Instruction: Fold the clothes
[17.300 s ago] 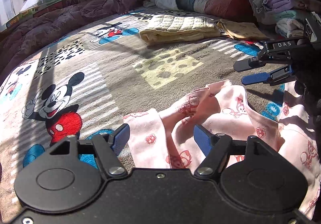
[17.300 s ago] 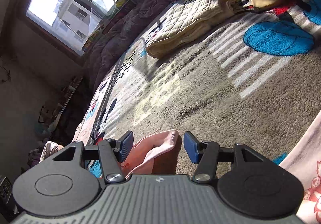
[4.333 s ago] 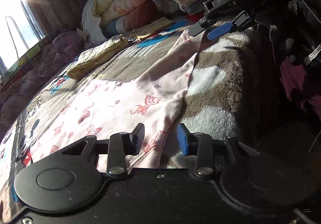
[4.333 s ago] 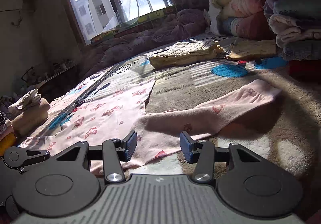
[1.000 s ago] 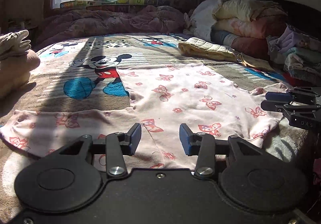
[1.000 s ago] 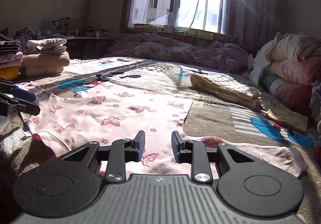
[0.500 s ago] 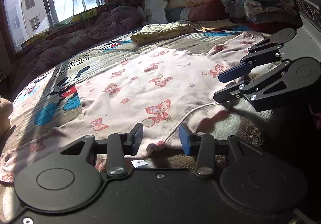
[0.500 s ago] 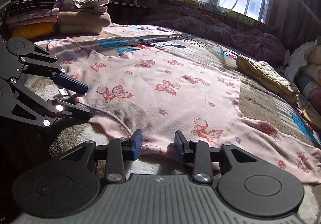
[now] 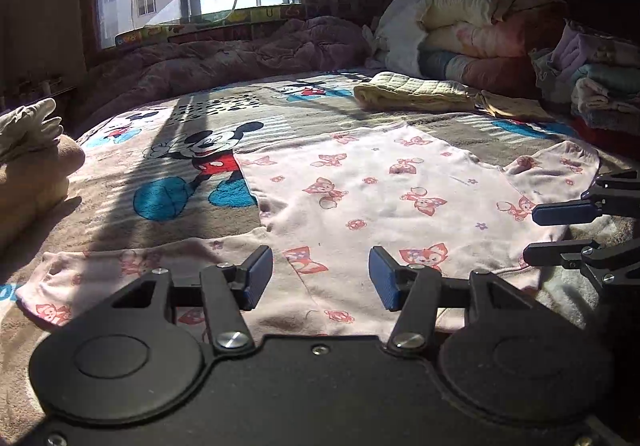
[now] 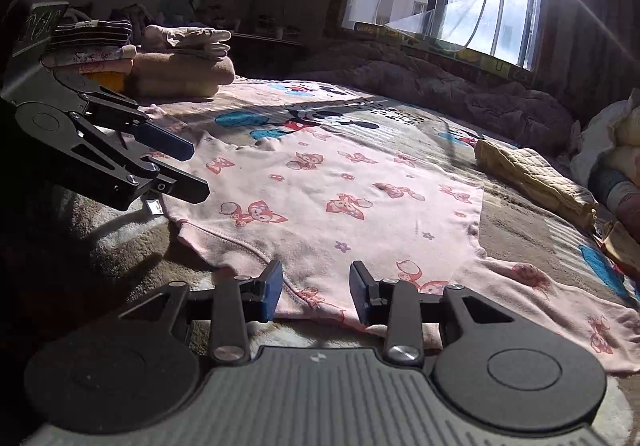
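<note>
The pink shirt (image 9: 384, 190) lies spread flat on the bed (image 9: 120, 166), its near hem cut off behind each gripper body. The left gripper (image 9: 320, 278) hovers over one shoulder, jaws wide apart and empty; the right gripper (image 10: 314, 288) likewise, over the collar edge. Only the right view shows the folded stack (image 10: 176, 62) (its lower layers are dim); only the left shows the piled quilts (image 9: 480, 34).
</note>
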Tool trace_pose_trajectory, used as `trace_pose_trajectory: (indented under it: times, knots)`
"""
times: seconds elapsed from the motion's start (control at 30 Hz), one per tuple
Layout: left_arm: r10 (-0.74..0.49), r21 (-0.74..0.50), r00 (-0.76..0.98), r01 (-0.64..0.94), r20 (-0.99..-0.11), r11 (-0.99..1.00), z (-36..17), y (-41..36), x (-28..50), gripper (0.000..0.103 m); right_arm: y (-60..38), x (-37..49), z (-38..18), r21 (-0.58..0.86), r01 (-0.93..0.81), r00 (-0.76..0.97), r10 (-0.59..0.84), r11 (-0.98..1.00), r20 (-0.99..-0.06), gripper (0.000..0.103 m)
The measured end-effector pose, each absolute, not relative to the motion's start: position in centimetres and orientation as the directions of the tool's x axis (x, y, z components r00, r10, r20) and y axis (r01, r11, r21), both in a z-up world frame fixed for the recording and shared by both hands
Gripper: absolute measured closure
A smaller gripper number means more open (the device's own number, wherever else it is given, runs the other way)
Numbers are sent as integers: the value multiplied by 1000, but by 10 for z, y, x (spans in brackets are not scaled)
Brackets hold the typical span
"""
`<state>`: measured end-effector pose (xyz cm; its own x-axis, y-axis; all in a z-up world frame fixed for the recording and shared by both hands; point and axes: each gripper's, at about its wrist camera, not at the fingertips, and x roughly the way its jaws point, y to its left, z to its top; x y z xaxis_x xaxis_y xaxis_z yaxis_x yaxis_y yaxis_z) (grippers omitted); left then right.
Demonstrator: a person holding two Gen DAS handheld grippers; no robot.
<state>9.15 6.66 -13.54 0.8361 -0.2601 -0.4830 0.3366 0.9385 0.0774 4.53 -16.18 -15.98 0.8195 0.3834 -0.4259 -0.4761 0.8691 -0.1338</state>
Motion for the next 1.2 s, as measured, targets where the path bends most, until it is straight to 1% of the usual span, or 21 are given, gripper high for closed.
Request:
trace_pose_trajectory:
  times: [0.03,0.07,0.1,0.13,0.17,0.2,0.27,0.33,0.37,0.47,0.57,0.67,0.7,0.73,0.8,0.83,0.93,1.03,1.07,1.13,1.2]
  knots:
    - [-232,69,832,306,-504,950,-139,75,99,51,-160,45,-158,-130,-477,825,391,869,-409,65]
    - [-170,113,820,274,-546,955,-146,78,106,50,-159,45,-157,-130,-478,828,396,869,-397,65]
    - [-103,164,804,243,-586,956,-154,80,113,44,-156,46,-157,-135,-488,824,404,862,-398,65]
    - [-103,129,812,215,-574,968,-152,89,114,42,-153,48,-159,-141,-497,818,408,856,-406,65]
    - [-108,86,822,187,-558,979,-149,99,115,49,-151,49,-160,-141,-503,813,411,853,-412,65]
    - [-130,19,830,167,-543,986,-145,108,116,52,-148,50,-161,-138,-508,808,416,850,-417,65]
    - [-173,-121,845,129,-506,984,-138,126,119,54,-143,52,-161,-134,-518,802,426,845,-419,65]
    - [-210,-261,861,94,-463,961,-130,144,121,54,-135,52,-159,-131,-529,801,443,838,-404,66]
    - [-255,-349,849,90,-463,933,-132,149,124,54,-129,53,-158,-128,-538,799,456,833,-392,66]
    - [-466,-591,754,129,-463,797,-152,153,139,52,-104,58,-160,-126,-575,784,500,809,-368,67]
    - [-489,-679,751,74,-444,730,-163,160,143,52,-78,64,-163,-123,-610,762,537,783,-362,67]
    - [-417,-742,817,-19,-397,670,-167,194,142,52,-54,69,-163,-113,-643,739,575,758,-350,67]
    - [-393,-754,833,-44,-390,655,-169,204,142,52,-47,71,-166,-102,-663,719,593,742,-362,67]
    - [-344,-776,859,-91,-378,625,-172,223,140,53,-39,72,-171,-89,-695,682,615,714,-396,67]
    - [-279,-794,890,-137,-361,592,-171,246,136,53,-28,70,-182,-103,-728,643,623,678,-445,63]
    - [-284,-801,893,-127,-349,586,-169,249,137,53,-30,68,-183,-100,-730,639,624,676,-450,63]
    - [-308,-818,899,-89,-312,568,-164,255,141,47,-40,63,-172,-77,-739,622,636,669,-456,64]
    - [-450,-817,841,14,-302,576,-162,225,159,40,-40,58,-164,-99,-733,649,648,673,-398,65]
    - [-495,-817,815,50,-299,575,-162,214,165,34,-37,61,-164,-93,-729,654,650,678,-388,65]
    - [-583,-815,758,120,-294,567,-161,194,178,33,-29,71,-166,-73,-723,656,649,687,-385,63]
    - [-573,-780,751,128,-327,613,-159,185,186,32,-23,78,-176,-39,-727,635,651,685,-416,60]
